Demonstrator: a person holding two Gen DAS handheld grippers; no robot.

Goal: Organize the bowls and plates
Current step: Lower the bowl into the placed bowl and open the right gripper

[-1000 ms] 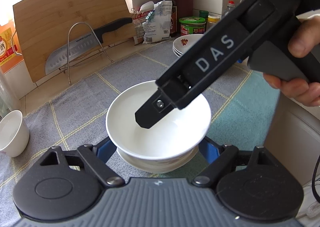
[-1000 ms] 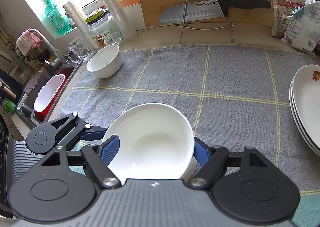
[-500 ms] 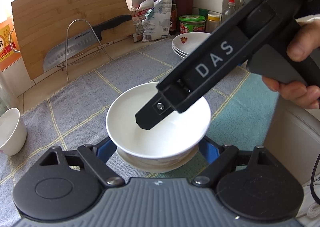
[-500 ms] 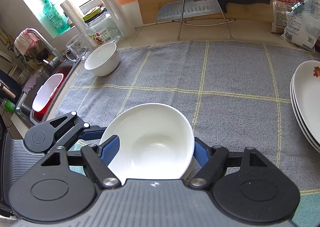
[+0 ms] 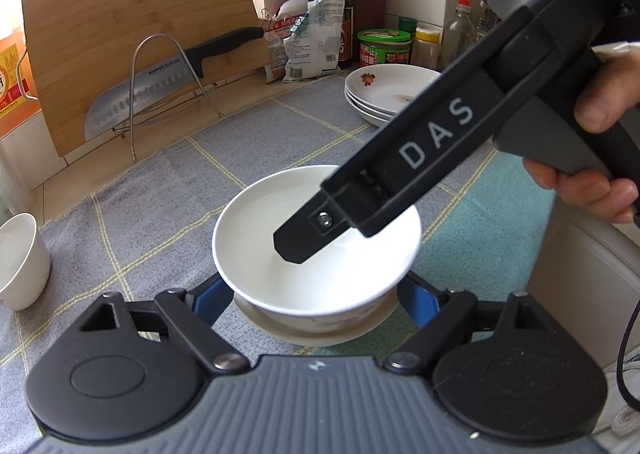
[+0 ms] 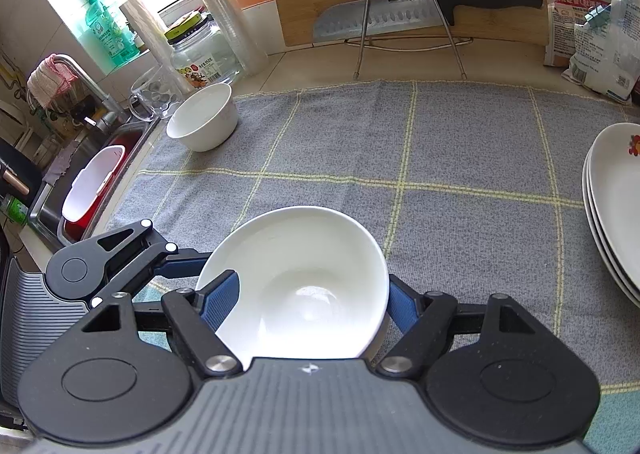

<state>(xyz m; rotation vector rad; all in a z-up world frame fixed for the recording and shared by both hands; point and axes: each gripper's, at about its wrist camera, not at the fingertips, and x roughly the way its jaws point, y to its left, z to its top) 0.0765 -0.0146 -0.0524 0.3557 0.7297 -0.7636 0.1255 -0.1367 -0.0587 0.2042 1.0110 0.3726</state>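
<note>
Two white bowls sit nested on the grey checked cloth (image 6: 440, 142). The upper bowl (image 5: 256, 238) (image 6: 304, 274) rests inside the lower bowl (image 5: 320, 330). My left gripper (image 5: 314, 284) has its blue pads against both sides of the lower bowl. My right gripper (image 6: 314, 278) hangs over the stack. Its left finger (image 5: 304, 242) reaches into the upper bowl and its right finger stands outside the right wall, with no clamp showing. A hand (image 5: 600, 102) holds that gripper's handle.
Stacked flowered plates (image 5: 392, 90) (image 6: 612, 206) lie on the cloth at the right. A smaller white bowl (image 5: 20, 262) (image 6: 202, 116) stands at the far left near the sink (image 6: 80, 190). A knife on a wire rack (image 6: 400, 14) leans on a cutting board behind.
</note>
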